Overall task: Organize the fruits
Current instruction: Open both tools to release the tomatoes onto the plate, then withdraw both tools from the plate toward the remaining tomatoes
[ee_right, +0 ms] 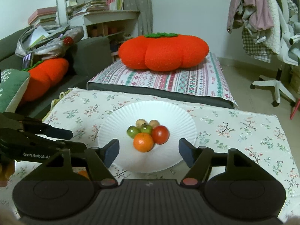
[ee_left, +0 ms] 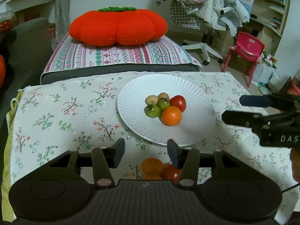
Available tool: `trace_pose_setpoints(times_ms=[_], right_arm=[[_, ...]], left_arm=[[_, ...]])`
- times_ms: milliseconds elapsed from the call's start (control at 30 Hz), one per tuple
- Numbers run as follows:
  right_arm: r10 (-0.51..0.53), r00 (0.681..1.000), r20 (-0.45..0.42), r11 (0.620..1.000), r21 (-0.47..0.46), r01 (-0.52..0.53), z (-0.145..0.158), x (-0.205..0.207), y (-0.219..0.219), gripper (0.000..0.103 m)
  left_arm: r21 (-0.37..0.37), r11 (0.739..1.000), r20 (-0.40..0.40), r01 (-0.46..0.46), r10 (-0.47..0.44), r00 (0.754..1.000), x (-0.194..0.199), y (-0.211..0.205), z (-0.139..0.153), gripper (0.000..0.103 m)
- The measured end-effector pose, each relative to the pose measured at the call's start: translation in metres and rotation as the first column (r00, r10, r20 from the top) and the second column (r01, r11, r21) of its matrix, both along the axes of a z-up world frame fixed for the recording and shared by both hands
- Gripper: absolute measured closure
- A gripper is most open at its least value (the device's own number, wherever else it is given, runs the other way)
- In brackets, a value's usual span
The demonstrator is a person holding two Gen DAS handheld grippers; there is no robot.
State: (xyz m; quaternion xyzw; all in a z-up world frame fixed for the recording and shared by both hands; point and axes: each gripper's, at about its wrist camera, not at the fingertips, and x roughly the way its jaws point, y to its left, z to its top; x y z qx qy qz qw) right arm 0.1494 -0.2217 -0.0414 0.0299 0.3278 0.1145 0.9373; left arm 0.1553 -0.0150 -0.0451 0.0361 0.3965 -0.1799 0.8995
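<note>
A white ribbed paper plate point(ee_left: 196, 123) point(ee_right: 116, 129) lies on the flowered tablecloth. Clustered on it are an orange point(ee_left: 171, 115) point(ee_right: 143, 142), a red tomato point(ee_left: 178, 103) point(ee_right: 160, 134), two green fruits point(ee_left: 152, 111) point(ee_right: 133, 131) and two small tan fruits point(ee_left: 151, 99) point(ee_right: 141, 122). My left gripper point(ee_left: 145, 150) point(ee_right: 77, 140) is open over the cloth just before the plate's near rim, with nothing between its pads. Below it on the cloth lie a second orange point(ee_left: 152, 166) and a second tomato point(ee_left: 171, 172). My right gripper point(ee_right: 148, 153) point(ee_left: 232, 108) is open at the plate's near edge, empty.
A big orange persimmon cushion point(ee_left: 118, 26) point(ee_right: 163, 50) rests on a patterned pad behind the table. A grey sofa point(ee_right: 88, 56) with another cushion stands on the left. On the right are a white office chair point(ee_right: 277, 82) hung with clothes and a red child's chair point(ee_left: 247, 48).
</note>
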Motion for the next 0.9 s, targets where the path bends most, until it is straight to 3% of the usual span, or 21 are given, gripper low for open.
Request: trace_pose_setpoints(times_ms=[233, 333, 400, 467, 667, 900], right_arm=[[0.03, 1.0, -0.004, 0.999, -0.029, -0.03, 0.015, -0.017, 0.014, 0.001], [0.037, 0.999, -0.027, 0.999, -0.021, -0.038, 0.018, -0.021, 0.018, 0.0], [0.034, 0.998, -0.049, 0.999, -0.012, -0.034, 0.018, -0.023, 0.02, 0.0], [0.031, 0.996, -0.079, 0.999, -0.005, -0.031, 0.017, -0.022, 0.024, 0.0], [0.031, 0.994, -0.105, 0.999, -0.003, -0.032, 0.014, -0.027, 0.031, 0.0], [0.052, 0.993, -0.106, 0.998, -0.017, -0.054, 0.005, -0.032, 0.034, 0.0]], left_arm=[[0.054, 0.997, 0.002, -0.046, 0.046, 0.999, -0.017, 0.001, 0.013, 0.059], [0.051, 0.996, 0.001, -0.069, 0.069, 0.998, -0.024, 0.004, 0.015, 0.049], [0.045, 0.996, -0.002, -0.081, 0.082, 0.997, -0.028, 0.007, 0.016, 0.034], [0.042, 0.995, -0.008, -0.09, 0.09, 0.996, -0.032, 0.009, 0.016, 0.026], [0.05, 0.991, -0.005, -0.124, 0.125, 0.992, -0.031, 0.015, 0.013, 0.018], [0.077, 0.988, -0.016, -0.131, 0.133, 0.991, -0.029, 0.019, -0.001, 0.016]])
